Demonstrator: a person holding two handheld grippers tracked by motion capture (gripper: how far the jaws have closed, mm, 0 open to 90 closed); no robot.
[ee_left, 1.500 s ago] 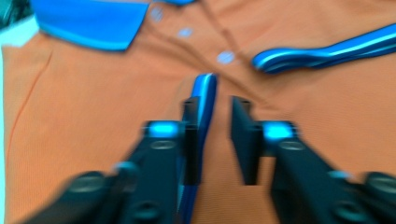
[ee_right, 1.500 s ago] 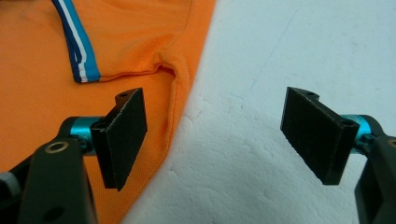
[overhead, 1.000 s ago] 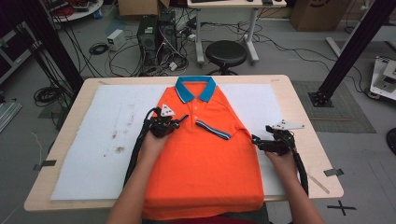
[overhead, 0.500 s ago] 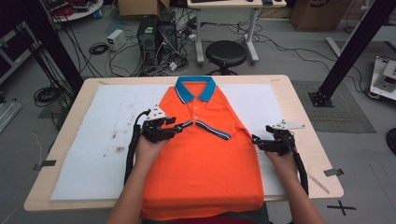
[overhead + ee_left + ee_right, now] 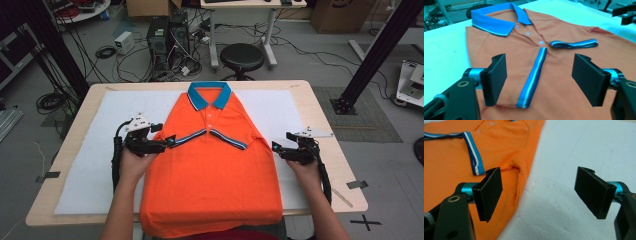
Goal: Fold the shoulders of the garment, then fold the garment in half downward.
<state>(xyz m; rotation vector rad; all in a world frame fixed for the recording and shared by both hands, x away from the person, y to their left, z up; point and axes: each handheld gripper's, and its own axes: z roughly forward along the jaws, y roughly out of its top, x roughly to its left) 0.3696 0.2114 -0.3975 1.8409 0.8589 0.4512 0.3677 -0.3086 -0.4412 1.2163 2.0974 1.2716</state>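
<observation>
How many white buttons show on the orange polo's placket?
3, in a row on the orange polo below the blue collar: top, middle, bottom. More may be hidden.

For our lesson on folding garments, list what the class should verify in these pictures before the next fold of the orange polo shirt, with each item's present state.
1. Left tool free of cloth: ok; its jaws have just been opening and nothing is pinched between them.
2. Right tool open and empty: ok; it hovers over the shirt's edge and the white mat.
3. Both sleeves folded in: ok; the striped cuffs meet below the buttons.
4. Collar flat and centred: ok.
5. Polo shirt fully on the table: not ok; its hem hangs over the near edge.
6. Underside smooth: cannot tell.
</observation>
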